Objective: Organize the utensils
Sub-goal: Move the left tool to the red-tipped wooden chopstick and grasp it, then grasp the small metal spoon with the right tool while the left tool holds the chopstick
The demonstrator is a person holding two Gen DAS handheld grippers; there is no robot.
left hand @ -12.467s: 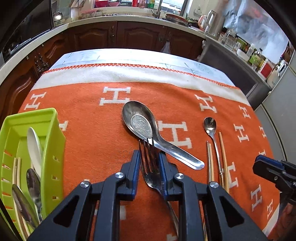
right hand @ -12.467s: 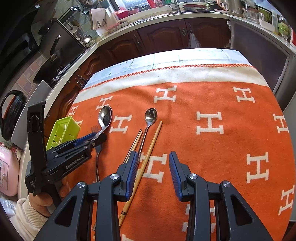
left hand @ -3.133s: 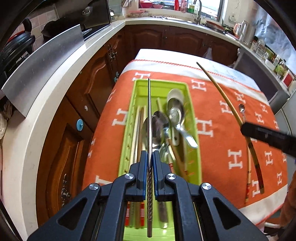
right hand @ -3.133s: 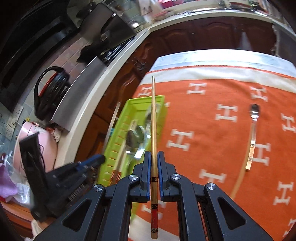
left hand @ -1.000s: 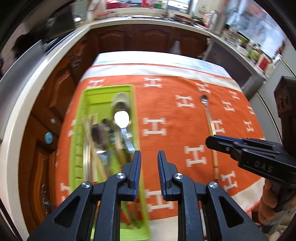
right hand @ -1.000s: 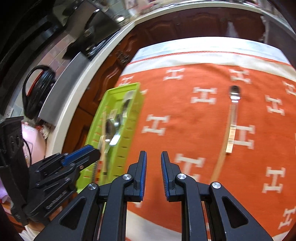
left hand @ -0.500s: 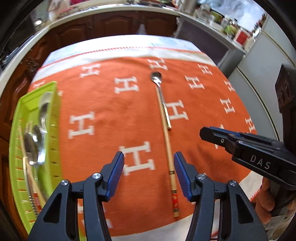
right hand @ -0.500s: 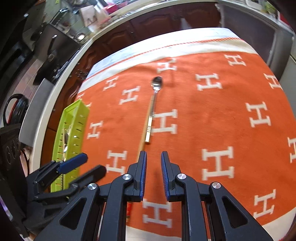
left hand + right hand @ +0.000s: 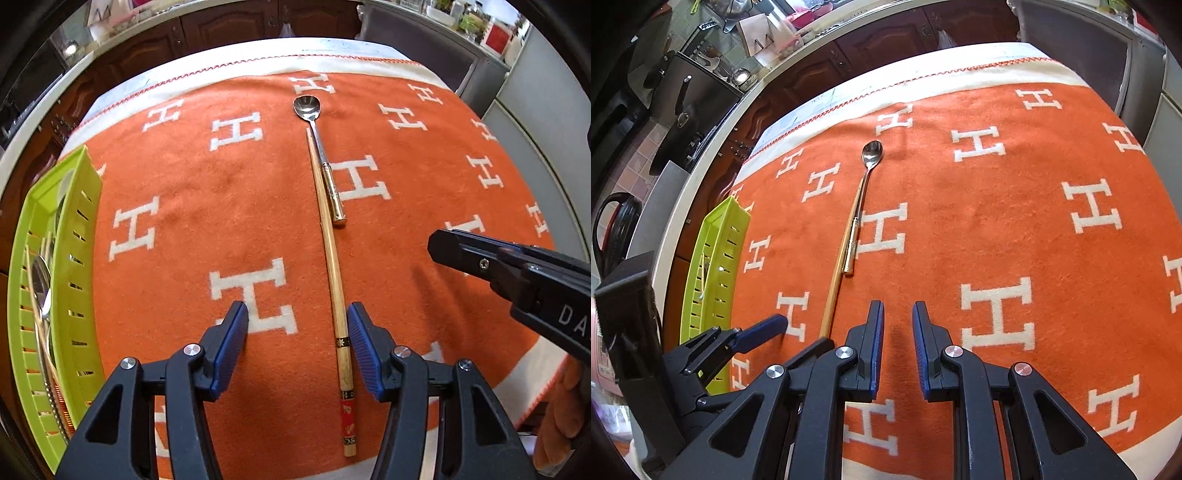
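Note:
One wooden chopstick (image 9: 332,266) with a red end lies lengthwise on the orange cloth, touching a small metal spoon (image 9: 325,162) on its right. My left gripper (image 9: 297,317) is open just above the cloth. The chopstick's near part passes between its fingers, close to the right pad (image 9: 364,350), and is not pressed. My right gripper (image 9: 898,314) hovers over bare cloth to the right of the chopstick (image 9: 842,254) and spoon (image 9: 872,151), jaws narrowly apart with nothing between them. The green utensil tray (image 9: 77,236), at the left, holds several spoons and chopsticks.
The orange cloth with white H marks (image 9: 1034,229) covers the table, and its white border runs along the near edge (image 9: 532,376). The right gripper's body (image 9: 517,273) and a hand (image 9: 554,432) sit at the right. Dark cabinets and a counter (image 9: 820,48) lie beyond.
Both grippers have moved right from over the green tray and down to the chopstick and spoon. The left jaws have widened around the chopstick. The right jaws keep the same narrow gap.

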